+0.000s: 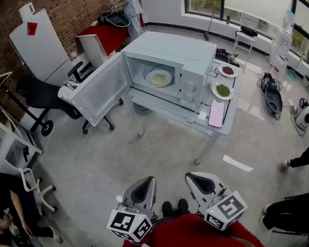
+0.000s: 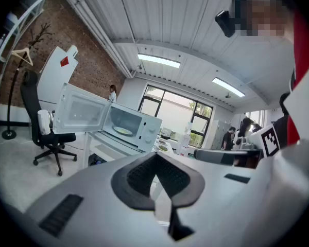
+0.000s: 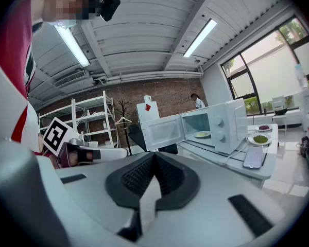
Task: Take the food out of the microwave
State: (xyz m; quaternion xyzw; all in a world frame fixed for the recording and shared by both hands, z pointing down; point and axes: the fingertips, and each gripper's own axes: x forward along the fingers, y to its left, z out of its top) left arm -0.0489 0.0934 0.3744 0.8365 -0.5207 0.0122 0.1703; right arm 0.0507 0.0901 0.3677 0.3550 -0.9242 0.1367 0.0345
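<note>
Plate of food [image 1: 158, 78]: inside microwave [image 1: 170, 50], upper centre of head view; door [image 1: 100, 89] open, leaf out to left. Left gripper [image 1: 142, 191], right gripper [image 1: 200, 182]: bottom centre, jaws closed together, nothing held, well apart from microwave. Plate lies straight up-frame. Left gripper judged marginally nearer opening.

A red top [image 1: 195, 234] is worn. Above it, black shoes [image 1: 175, 208] are seen between the grey left gripper [image 1: 144, 188] and right gripper [image 1: 202, 181]. Each gripper is fitted with ribbed black pads [image 2: 144, 174] and a black-and-white marker cube [image 1: 129, 224].
</note>
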